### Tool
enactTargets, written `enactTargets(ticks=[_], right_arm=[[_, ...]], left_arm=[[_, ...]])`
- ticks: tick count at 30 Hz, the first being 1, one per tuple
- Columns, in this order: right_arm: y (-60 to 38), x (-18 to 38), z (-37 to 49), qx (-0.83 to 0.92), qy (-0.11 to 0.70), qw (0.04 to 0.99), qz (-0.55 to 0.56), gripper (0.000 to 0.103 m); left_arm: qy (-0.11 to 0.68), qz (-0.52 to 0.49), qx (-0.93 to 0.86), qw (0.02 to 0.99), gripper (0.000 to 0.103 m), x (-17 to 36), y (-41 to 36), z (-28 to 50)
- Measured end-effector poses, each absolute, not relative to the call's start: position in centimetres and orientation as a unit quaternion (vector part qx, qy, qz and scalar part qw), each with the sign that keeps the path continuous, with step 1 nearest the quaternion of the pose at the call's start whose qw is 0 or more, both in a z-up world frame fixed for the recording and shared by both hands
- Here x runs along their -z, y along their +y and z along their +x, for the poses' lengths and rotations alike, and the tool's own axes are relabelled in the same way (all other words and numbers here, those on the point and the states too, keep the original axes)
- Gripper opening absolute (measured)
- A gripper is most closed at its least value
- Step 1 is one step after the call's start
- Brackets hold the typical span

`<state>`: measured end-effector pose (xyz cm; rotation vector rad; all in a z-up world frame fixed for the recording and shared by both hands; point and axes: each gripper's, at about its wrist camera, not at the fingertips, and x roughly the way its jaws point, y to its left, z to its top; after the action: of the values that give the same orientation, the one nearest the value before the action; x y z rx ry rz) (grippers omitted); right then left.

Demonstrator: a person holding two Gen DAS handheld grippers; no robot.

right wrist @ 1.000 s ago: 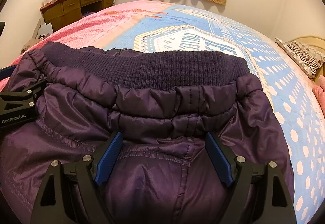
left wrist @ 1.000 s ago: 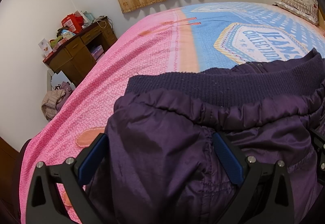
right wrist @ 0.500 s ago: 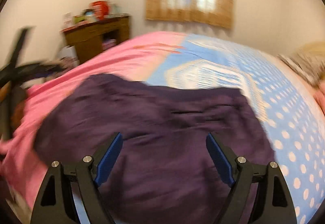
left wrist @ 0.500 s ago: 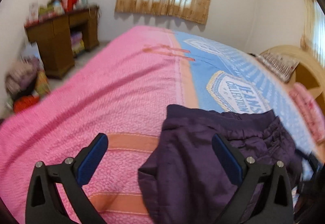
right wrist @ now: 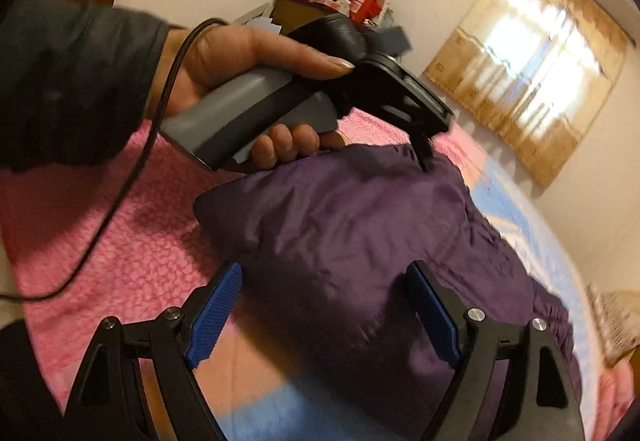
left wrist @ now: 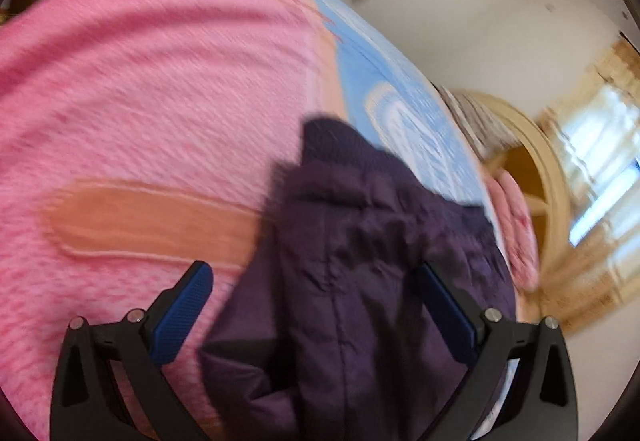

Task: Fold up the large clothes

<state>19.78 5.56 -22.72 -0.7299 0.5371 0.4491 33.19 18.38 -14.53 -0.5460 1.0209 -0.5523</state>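
Note:
A dark purple padded jacket (left wrist: 360, 261) lies folded in a bundle on the bed's pink and blue cover (left wrist: 140, 101). My left gripper (left wrist: 316, 305) is open and empty, hovering over the jacket's left edge. My right gripper (right wrist: 324, 309) is open and empty above the jacket (right wrist: 360, 225). In the right wrist view the left gripper's body (right wrist: 304, 97) is held in a hand over the jacket's far corner, with its black tip close to the fabric. Both views are motion-blurred.
A wooden desk with red boxes and clutter (right wrist: 340, 1) stands by the wall. Curtained window (right wrist: 532, 65) behind the bed. A curved wooden headboard (left wrist: 540, 161) and a pink pillow (left wrist: 516, 225) lie at the right. A black cable (right wrist: 120, 193) hangs from the left hand.
Both grippers pulled back from the jacket and swung: the left view turned right toward the headboard, the right view turned left toward the desk. The jacket now lies released on the bed.

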Motion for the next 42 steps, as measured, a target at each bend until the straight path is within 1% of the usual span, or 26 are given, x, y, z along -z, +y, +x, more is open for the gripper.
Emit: enactTargets(ticks=[2, 3, 4, 5, 6, 7, 8, 9, 10, 12, 13, 15, 18, 20, 21, 23, 25, 26, 27, 28, 29, 30, 31, 37, 42], right_arm=[[6.2, 23.1, 20.0, -0.214, 0.244, 0.873, -0.365, 0.084], [6.5, 23.4, 20.1, -0.213, 0.237, 0.869, -0.378, 0.084], [6.8, 23.5, 20.2, -0.213, 0.232, 0.867, -0.386, 0.084], [7.0, 23.7, 20.2, -0.211, 0.227, 0.866, -0.392, 0.084], [7.0, 23.7, 20.4, -0.214, 0.231, 0.867, -0.387, 0.077], [6.9, 23.7, 20.7, -0.224, 0.243, 0.866, -0.376, 0.066], [7.0, 23.6, 20.7, -0.227, 0.246, 0.865, -0.373, 0.055], [7.2, 23.4, 20.3, -0.229, 0.242, 0.864, -0.378, 0.044], [7.3, 23.2, 19.9, -0.231, 0.241, 0.863, -0.379, 0.039], [7.5, 22.5, 19.6, -0.237, 0.245, 0.864, -0.372, 0.025], [7.5, 22.1, 19.5, -0.242, 0.247, 0.864, -0.366, 0.022], [7.6, 21.2, 18.9, -0.256, 0.247, 0.865, -0.355, 0.012], [8.3, 19.8, 17.4, -0.29, 0.236, 0.865, -0.336, 0.003], [8.9, 18.7, 15.9, -0.326, 0.223, 0.861, -0.321, 0.0], [9.3, 18.2, 14.9, -0.338, 0.211, 0.86, -0.32, 0.0], [10.1, 17.7, 13.3, -0.347, 0.19, 0.855, -0.336, 0.0], [9.8, 18.1, 11.6, -0.333, 0.154, 0.855, -0.366, 0.0], [9.4, 18.3, 11.0, -0.321, 0.136, 0.859, -0.375, 0.0], [8.9, 18.8, 10.8, -0.312, 0.137, 0.858, -0.385, 0.004], [8.4, 19.5, 10.8, -0.297, 0.147, 0.857, -0.394, 0.012], [8.1, 20.0, 10.9, -0.284, 0.154, 0.857, -0.401, 0.049], [7.5, 20.5, 10.5, -0.273, 0.148, 0.86, -0.404, 0.084], [6.6, 20.8, 10.1, -0.256, 0.129, 0.866, -0.41, 0.089], [8.2, 23.1, 9.5, -0.193, 0.086, 0.841, -0.497, 0.089], [11.9, 26.7, 11.4, -0.189, 0.087, 0.799, -0.565, 0.089]], left_arm=[[0.471, -0.243, 0.282, 0.799, 0.1, 14.4, 17.8, 33.0], [0.477, -0.241, 0.301, 0.79, 0.095, 14.6, 17.4, 33.0], [0.475, -0.237, 0.303, 0.791, 0.086, 14.7, 17.2, 32.9], [0.474, -0.235, 0.308, 0.791, 0.08, 14.7, 16.9, 32.8], [0.475, -0.237, 0.319, 0.785, 0.064, 14.9, 16.7, 33.0], [0.473, -0.236, 0.322, 0.786, 0.05, 14.9, 16.6, 32.9], [0.471, -0.232, 0.321, 0.788, 0.044, 14.8, 16.5, 32.8], [0.466, -0.232, 0.321, 0.791, 0.032, 14.7, 16.5, 32.6], [0.461, -0.236, 0.319, 0.794, 0.026, 14.4, 16.7, 32.3], [0.45, -0.26, 0.322, 0.791, 0.019, 13.7, 17.2, 31.9], [0.443, -0.259, 0.321, 0.796, 0.017, 13.1, 17.3, 31.4], [0.428, -0.26, 0.322, 0.803, 0.014, 11.7, 17.6, 30.2], [0.417, -0.263, 0.318, 0.81, 0.012, 9.7, 17.6, 28.8], [0.409, -0.256, 0.316, 0.817, 0.012, 8.2, 18.1, 27.4], [0.406, -0.253, 0.313, 0.821, 0.011, 7.4, 18.4, 26.5], [0.41, -0.25, 0.309, 0.821, 0.011, 6.3, 18.9, 25.4], [0.412, -0.224, 0.295, 0.833, 0.011, 5.5, 18.0, 24.7], [0.418, -0.218, 0.29, 0.833, 0.011, 5.5, 18.2, 24.6], [0.426, -0.215, 0.285, 0.831, 0.011, 5.8, 18.7, 24.6], [0.43, -0.211, 0.28, 0.832, 0.011, 6.2, 18.9, 24.7], [0.432, -0.214, 0.277, 0.831, 0.011, 6.6, 18.7, 24.8], [0.436, -0.223, 0.274, 0.828, 0.011, 7.3, 19.1, 25.3], [0.437, -0.225, 0.272, 0.827, 0.011, 7.7, 19.1, 25.7], [0.445, -0.266, 0.27, 0.811, 0.011, 10.6, 20.3, 27.2], [0.443, -0.274, 0.288, 0.804, 0.011, 11.4, 21.5, 26.8]])
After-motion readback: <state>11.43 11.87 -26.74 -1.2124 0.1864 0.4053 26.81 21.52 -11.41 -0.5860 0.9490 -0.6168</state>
